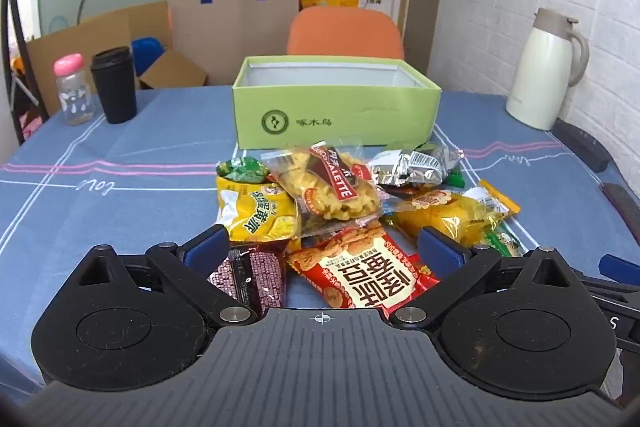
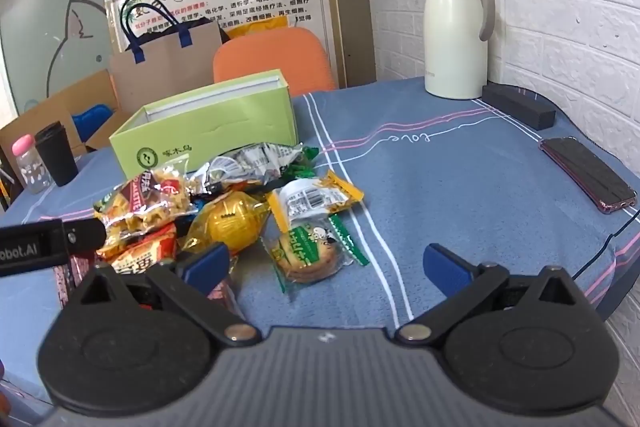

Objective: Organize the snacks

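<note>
Hovering before the first pick; nothing packed yet, by the look of it. Tabletop (image 1: 120,147) in blue cloth. Green box (image 1: 336,107), open and empty, at 12 o'clock. Snack pile (image 1: 340,211) just before it, touching. Left hand-held gripper (image 1: 324,247) jaws wide, empty, over red cookie packet (image 1: 360,275). Right hand-held gripper (image 2: 326,263) wide, empty, biscuit packet (image 2: 310,253) between the jaws. Next: descend, close on one packet, carry it to the box.

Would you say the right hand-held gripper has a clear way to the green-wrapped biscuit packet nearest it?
Probably yes. The right hand-held gripper is open, and the green-wrapped biscuit packet lies flat just ahead on the tablecloth, at the pile's edge, with nothing on top.
</note>
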